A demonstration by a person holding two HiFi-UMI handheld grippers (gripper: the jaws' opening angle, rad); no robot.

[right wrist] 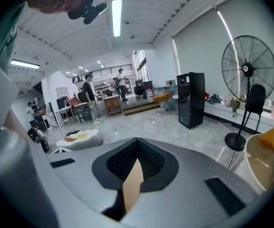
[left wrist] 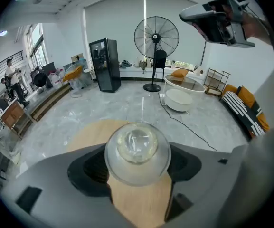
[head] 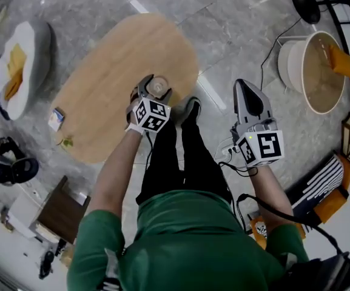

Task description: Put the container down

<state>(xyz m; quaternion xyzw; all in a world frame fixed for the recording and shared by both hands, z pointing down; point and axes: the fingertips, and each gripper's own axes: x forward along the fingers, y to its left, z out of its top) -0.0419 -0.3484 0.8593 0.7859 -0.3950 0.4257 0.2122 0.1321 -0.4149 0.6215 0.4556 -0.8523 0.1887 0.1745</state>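
Observation:
A clear round container point(left wrist: 137, 144) with a domed see-through end sits between the jaws of my left gripper point(left wrist: 137, 162), which is shut on its sides. From the head view, the container point(head: 158, 87) and left gripper point(head: 152, 94) hang over the near right part of the oval wooden table point(head: 111, 71). Whether the container touches the tabletop I cannot tell. My right gripper point(head: 245, 90) is off the table's right side above the grey floor. Its jaws meet at the tips, and nothing is between them point(right wrist: 137, 140).
A small packet point(head: 56, 119) lies at the table's left edge. A white beanbag with yellow items point(head: 20, 65) is at far left, a round white tub table point(head: 314, 71) at right, with cables on the floor. A standing fan point(left wrist: 156, 37) and black cabinet point(left wrist: 104, 64) stand further off.

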